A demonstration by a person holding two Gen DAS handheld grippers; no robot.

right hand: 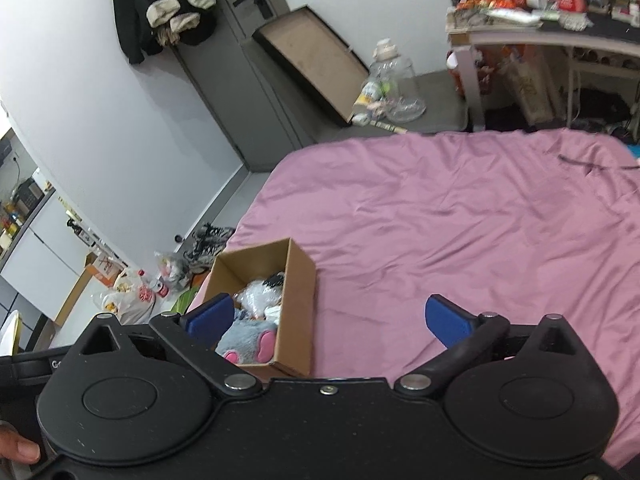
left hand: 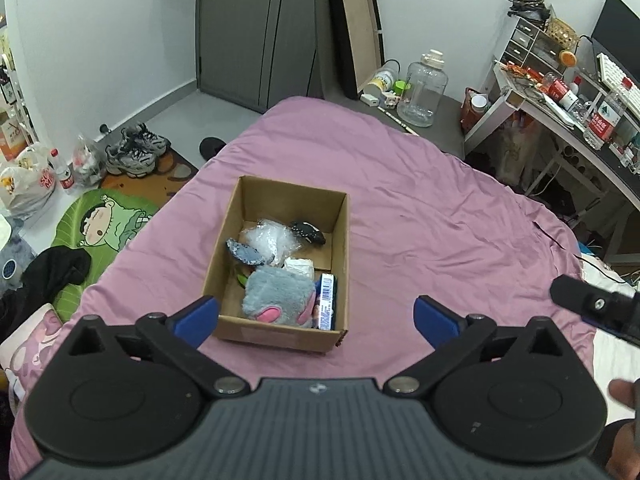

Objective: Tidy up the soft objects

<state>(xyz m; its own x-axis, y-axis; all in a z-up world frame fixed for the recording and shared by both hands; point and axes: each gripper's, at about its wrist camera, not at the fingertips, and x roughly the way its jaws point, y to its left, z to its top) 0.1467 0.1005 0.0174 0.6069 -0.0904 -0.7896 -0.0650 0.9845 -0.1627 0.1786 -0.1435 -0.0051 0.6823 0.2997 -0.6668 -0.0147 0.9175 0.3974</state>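
**Both grippers wide open above the bed, soft things in the box**

A cardboard box (left hand: 280, 256) sits on the pink bedspread (left hand: 440, 216), its top open. Inside, at the near end, lies a grey plush toy (left hand: 278, 298) with pink patches; it fills most of that end of the box. Behind it are a crumpled clear plastic bag (left hand: 270, 238), a dark blue-grey item (left hand: 248, 254) and a small black item (left hand: 308, 232) near the far wall. A white folded piece (left hand: 299, 267) sits just beyond the plush toy, and a printed packet (left hand: 326, 300) stands against the right wall beside it. What the dark items are is hard to tell from here.

The left gripper (left hand: 316, 316) hangs over the near edge of the box with its blue-padded fingers (left hand: 200, 316) spread as far apart as they go. Nothing is between them and nothing is held. The box shows in the gap, below the pads and not touching them.

The right gripper (right hand: 332, 322) is likewise fully spread and empty. Seen from its camera, the box lies to its left, partly behind the left finger (right hand: 212, 316), and bare bedspread fills the space between the fingers.

Shoes (left hand: 136, 150) and plastic bags (left hand: 28, 188) lie on the floor left of the bed.
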